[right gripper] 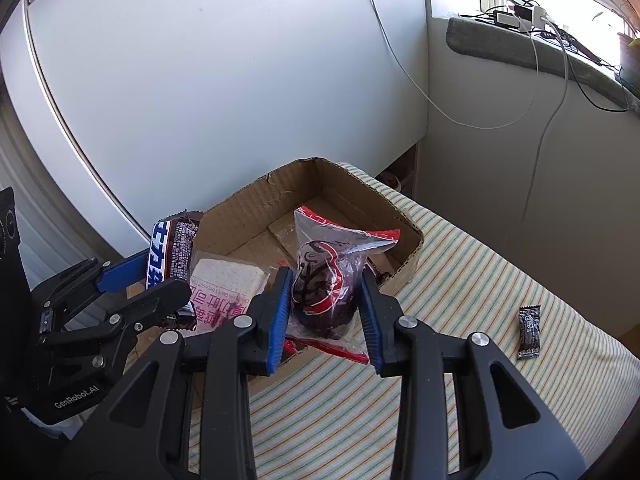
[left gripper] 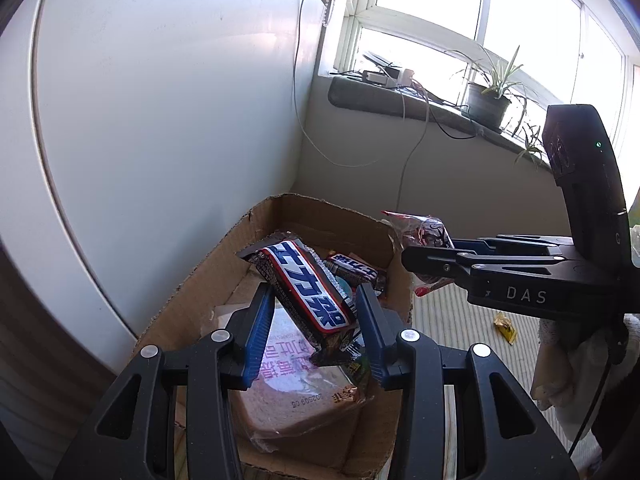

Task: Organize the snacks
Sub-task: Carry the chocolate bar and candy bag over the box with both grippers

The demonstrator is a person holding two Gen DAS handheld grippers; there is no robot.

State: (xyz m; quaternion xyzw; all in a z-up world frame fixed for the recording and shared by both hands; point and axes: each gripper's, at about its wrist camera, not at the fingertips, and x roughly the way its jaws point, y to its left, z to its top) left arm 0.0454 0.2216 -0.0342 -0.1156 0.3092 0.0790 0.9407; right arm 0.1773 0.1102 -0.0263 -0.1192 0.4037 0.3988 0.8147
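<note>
Left tool [left gripper: 316,316]: clamped on chocolate bar [left gripper: 308,292]. Right tool [right gripper: 326,304]: narrow, clamped on red-printed snack bag [right gripper: 324,280], above cardboard box [right gripper: 248,208].

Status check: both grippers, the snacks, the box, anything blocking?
Left gripper shut on chocolate bar, over cardboard box. Right gripper shut on red-and-clear packet, at box edge. Nothing blocking.

Potted plant [left gripper: 489,100], chargers [right gripper: 520,16] and cables on the sunlit windowsill [left gripper: 400,100]
</note>
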